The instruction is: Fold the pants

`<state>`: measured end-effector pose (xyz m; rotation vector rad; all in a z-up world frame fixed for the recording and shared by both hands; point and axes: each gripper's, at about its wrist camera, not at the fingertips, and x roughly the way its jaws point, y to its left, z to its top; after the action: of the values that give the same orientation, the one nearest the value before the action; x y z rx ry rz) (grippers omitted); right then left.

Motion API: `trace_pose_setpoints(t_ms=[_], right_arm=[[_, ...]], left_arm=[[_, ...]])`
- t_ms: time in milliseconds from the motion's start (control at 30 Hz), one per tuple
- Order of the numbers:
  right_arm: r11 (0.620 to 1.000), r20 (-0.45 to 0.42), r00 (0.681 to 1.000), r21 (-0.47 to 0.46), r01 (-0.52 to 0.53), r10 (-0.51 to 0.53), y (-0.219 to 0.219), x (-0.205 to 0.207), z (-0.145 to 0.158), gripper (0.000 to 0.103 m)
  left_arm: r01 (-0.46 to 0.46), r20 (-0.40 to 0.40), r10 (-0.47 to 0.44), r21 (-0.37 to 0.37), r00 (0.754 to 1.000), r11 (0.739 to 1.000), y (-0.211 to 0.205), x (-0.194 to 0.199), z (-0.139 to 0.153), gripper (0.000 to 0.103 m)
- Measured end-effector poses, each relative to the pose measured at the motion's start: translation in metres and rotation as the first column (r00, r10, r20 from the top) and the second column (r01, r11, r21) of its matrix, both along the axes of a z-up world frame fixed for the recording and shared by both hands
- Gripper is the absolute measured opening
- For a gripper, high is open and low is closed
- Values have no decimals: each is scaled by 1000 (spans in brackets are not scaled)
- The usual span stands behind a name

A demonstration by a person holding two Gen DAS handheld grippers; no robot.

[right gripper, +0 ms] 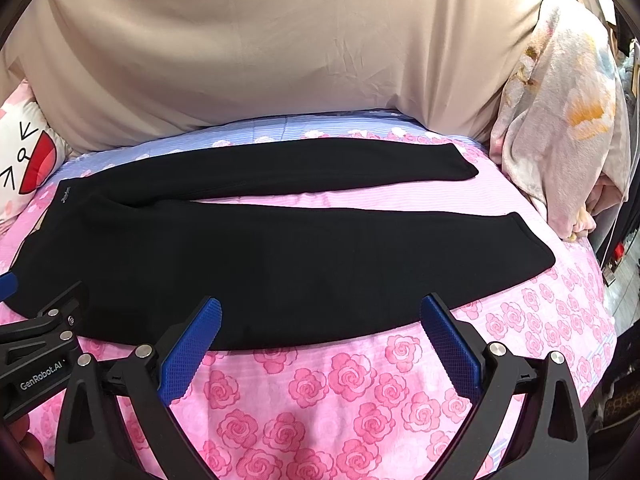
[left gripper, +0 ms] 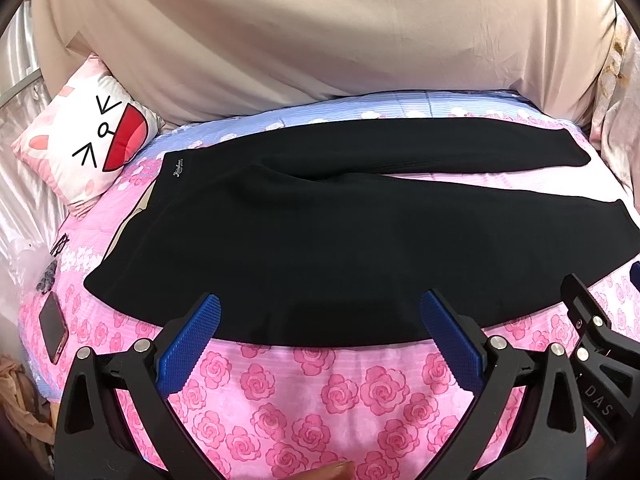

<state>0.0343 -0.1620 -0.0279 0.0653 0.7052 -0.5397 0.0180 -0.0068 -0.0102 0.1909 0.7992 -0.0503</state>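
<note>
Black pants (left gripper: 320, 232) lie flat on the pink rose bedsheet (left gripper: 320, 400), waistband to the left, both legs stretched to the right and spread slightly apart. They also show in the right wrist view (right gripper: 280, 256). My left gripper (left gripper: 320, 308) is open and empty, its blue pads just over the near edge of the pants near the waist. My right gripper (right gripper: 320, 308) is open and empty, over the near edge of the near leg. Each gripper's black frame shows at the side of the other's view.
A cat-face pillow (left gripper: 84, 136) lies at the back left. A beige sheet (left gripper: 320, 40) rises behind the bed. A phone (left gripper: 54, 328) and small items lie at the left edge. A floral blanket (right gripper: 560, 128) is heaped at the right.
</note>
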Motion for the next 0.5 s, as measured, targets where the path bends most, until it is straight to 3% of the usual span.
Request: trace_pose_setpoints(t_ms=[133, 233, 400, 500], right_arm=[[1000, 3, 1000, -2, -2, 2, -3, 0, 0, 98], [1000, 25, 999, 15, -23, 23, -16, 2, 1, 98], [986, 108, 994, 168, -16, -2, -103, 8, 20, 98], [995, 92, 993, 71, 71, -78, -164, 21, 35, 98]], left_arm=[[17, 5, -17, -12, 1000, 1000, -1, 1, 0, 98], [43, -33, -46, -83, 998, 996, 5, 10, -2, 98], [9, 30, -6, -98, 1000, 995, 15, 19, -2, 98], [-25, 88, 37, -134, 995, 991, 20, 28, -2, 98]])
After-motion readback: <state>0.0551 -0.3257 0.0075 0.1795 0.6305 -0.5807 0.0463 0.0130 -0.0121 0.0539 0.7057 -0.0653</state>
